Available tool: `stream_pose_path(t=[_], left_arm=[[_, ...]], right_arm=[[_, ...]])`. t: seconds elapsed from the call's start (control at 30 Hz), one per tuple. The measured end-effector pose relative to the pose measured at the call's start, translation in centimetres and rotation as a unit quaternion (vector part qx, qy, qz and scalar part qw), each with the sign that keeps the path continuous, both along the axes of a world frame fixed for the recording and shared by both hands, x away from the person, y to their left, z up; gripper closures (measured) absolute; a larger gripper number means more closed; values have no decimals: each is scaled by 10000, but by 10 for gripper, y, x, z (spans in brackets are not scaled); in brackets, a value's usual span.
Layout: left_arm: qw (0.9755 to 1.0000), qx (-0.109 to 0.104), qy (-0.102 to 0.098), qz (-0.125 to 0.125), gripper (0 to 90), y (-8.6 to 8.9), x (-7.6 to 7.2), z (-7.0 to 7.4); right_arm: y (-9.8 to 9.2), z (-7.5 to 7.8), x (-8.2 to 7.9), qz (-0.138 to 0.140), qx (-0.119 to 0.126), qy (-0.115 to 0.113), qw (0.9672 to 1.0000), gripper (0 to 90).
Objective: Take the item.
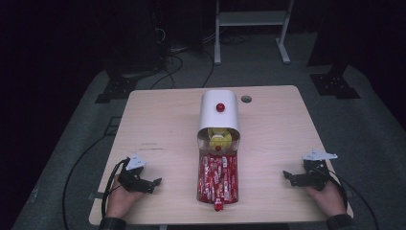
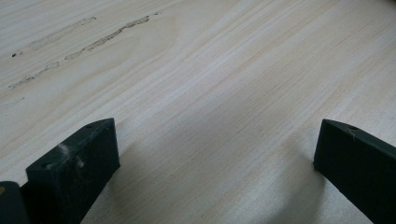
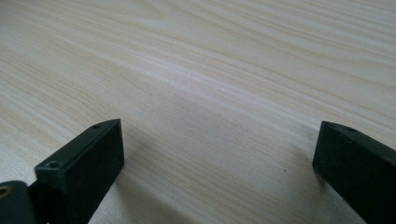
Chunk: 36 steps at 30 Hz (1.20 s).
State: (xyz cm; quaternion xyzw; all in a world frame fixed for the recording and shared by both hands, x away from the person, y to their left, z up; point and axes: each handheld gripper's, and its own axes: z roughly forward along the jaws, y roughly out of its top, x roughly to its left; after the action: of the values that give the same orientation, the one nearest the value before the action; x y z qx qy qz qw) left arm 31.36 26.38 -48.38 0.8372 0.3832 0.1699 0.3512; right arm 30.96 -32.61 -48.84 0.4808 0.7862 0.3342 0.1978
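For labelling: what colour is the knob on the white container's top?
Red knob, clearest in the high view.

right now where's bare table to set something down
Bare wood lies between the left tool and the tray of red packets, and between that tray and the right tool. The far corners beside the white dispenser are bare too. The centre strip is crowded.

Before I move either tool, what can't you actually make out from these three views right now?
- Print on the red packets, high view: too small to read.
- Yellow object inside the white rounded container, high view: partly covered by the container's shell, identity unclear.
- Left tool and right tool: both gripper views show spread jaws over bare light wooden table, so the container's distance can't be judged there.
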Motion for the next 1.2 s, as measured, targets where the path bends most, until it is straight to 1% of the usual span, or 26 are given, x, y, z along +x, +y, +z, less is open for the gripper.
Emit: stream_pose_path(t=[0.1,0.43,0.57,0.6,0.63,0.77,0.9,1.0,1.03,1.2], left_arm=[[10000,24,-1,3,0,0,0,0],[10000,3,-2,73,0,0,-1,0],[10000,18,16,58,0,1,-1,1],[9999,-20,72,69,0,1,0,2],[9999,-82,65,83,0,1,0,3],[9998,-149,56,70,0,1,-2,6],[9999,-158,19,62,0,0,-3,9],[9997,-230,18,70,0,-1,-4,15],[9996,-258,-21,73,0,-2,-5,18],[9997,-250,-48,54,0,-4,-5,22]], right_arm=[[0,0,0,0,0,0,10000,13],[0,0,2,6,-1,1,10000,13],[0,0,2,8,-5,-2,10000,13],[0,0,2,7,-6,-4,10000,13],[0,0,2,8,-6,-3,10000,13],[1,0,3,-7,9,8,10000,13],[1,0,3,-15,7,10,10000,13],[1,0,3,-5,7,4,10000,13],[1,0,4,4,7,7,10000,13],[1,0,4,6,4,7,10000,13]])
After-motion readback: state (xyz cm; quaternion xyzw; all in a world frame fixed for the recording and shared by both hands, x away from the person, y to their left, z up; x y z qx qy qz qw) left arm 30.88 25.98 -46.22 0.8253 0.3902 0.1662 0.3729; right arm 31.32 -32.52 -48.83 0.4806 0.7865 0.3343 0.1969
